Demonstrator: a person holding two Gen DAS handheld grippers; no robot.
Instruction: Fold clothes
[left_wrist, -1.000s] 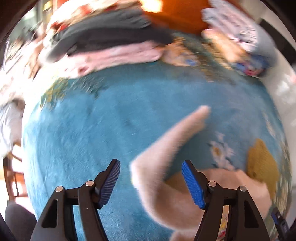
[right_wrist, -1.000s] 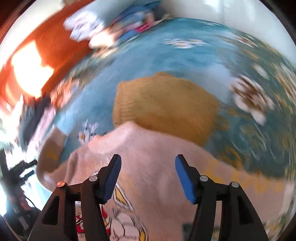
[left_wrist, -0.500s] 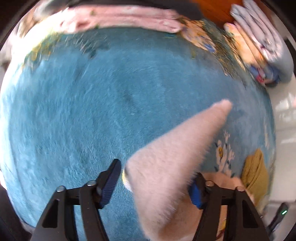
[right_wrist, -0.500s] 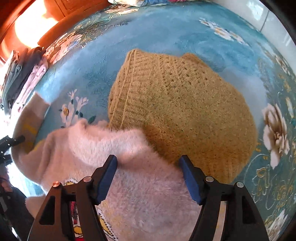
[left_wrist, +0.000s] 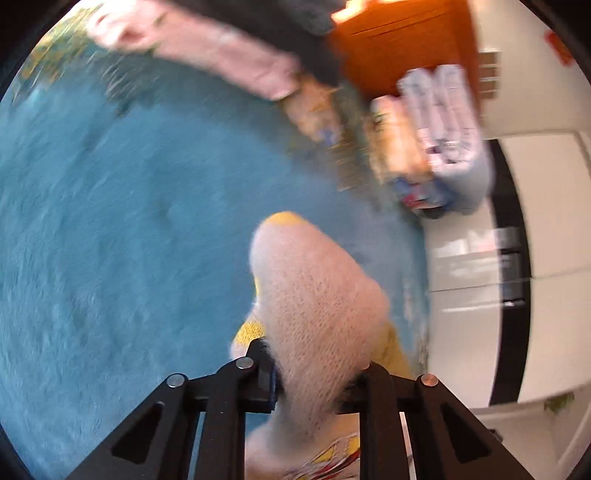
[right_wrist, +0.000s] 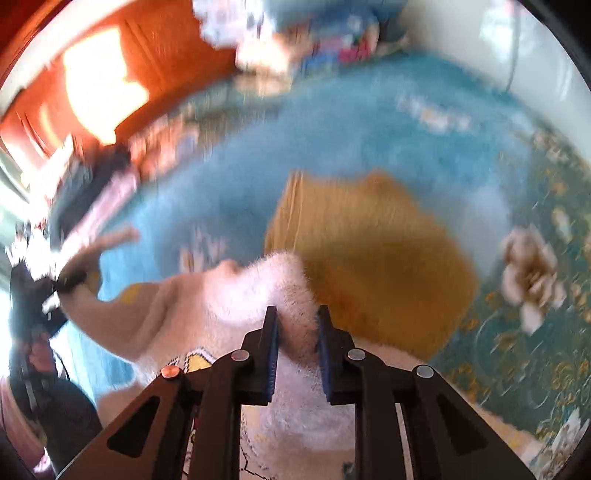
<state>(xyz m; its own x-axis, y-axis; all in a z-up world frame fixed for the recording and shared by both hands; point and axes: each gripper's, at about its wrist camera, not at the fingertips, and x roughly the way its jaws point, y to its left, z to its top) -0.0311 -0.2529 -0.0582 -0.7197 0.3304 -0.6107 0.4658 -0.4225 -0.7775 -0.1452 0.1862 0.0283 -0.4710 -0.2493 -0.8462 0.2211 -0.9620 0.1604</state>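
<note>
Both jaws are clamped on the fuzzy pink sweater (right_wrist: 236, 325): the left gripper (left_wrist: 314, 384) pinches its sleeve (left_wrist: 314, 295), the right gripper (right_wrist: 297, 347) a raised fold. Only the right view shows the mustard knit (right_wrist: 373, 254) beyond, on the blue blanket (left_wrist: 110, 221).

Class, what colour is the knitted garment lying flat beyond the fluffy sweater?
Mustard yellow garment, clearest in the right wrist view.

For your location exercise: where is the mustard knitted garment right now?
In the right wrist view, the mustard knit lies flat on the blue blanket, just beyond the pink sweater.
</note>
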